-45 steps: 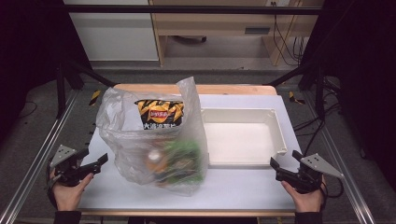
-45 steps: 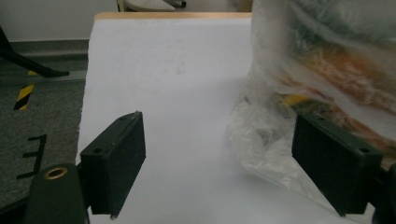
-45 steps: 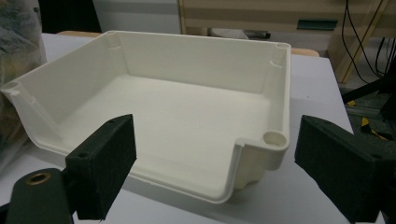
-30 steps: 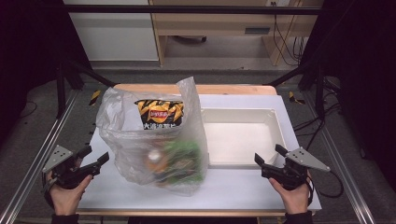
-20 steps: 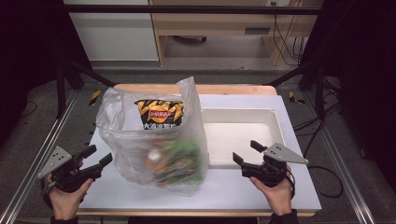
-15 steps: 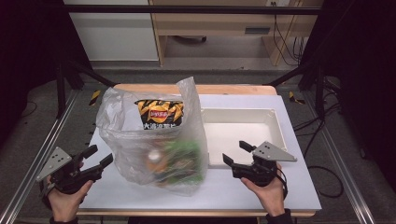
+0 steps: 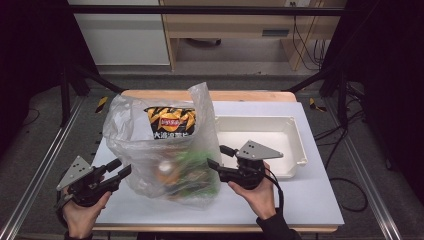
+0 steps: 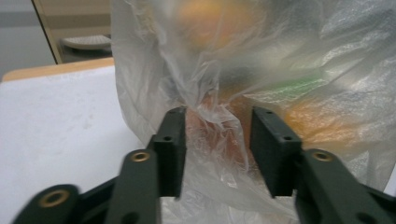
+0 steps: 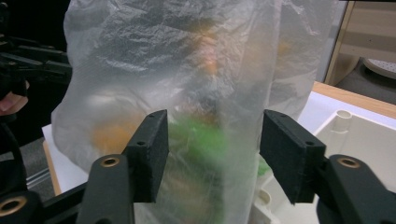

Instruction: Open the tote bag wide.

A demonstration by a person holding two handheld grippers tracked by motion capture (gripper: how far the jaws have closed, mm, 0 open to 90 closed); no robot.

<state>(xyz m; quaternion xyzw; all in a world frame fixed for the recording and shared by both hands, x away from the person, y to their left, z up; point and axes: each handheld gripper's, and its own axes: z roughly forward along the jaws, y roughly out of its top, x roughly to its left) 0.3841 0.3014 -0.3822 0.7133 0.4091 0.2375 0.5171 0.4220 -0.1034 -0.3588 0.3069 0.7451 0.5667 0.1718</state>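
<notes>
A clear plastic bag stands on the white table top, holding a yellow-and-black crisp packet plus green and orange items. My left gripper is at the bag's lower left side. In the left gripper view, its jaws have just been closing and stand apart with crumpled bag film bulging between them. My right gripper is against the bag's right side. Its jaws have also been closing and straddle the bag with a gap showing.
A white rectangular tray lies right of the bag, just behind my right hand, and appears at the lower right of the right gripper view. The wooden table edge runs along the back. Metal frame rails flank the table.
My right gripper has swept left from the table's right edge to the bag. My left gripper has edged right onto the bag. Both pairs of jaws have narrowed.
</notes>
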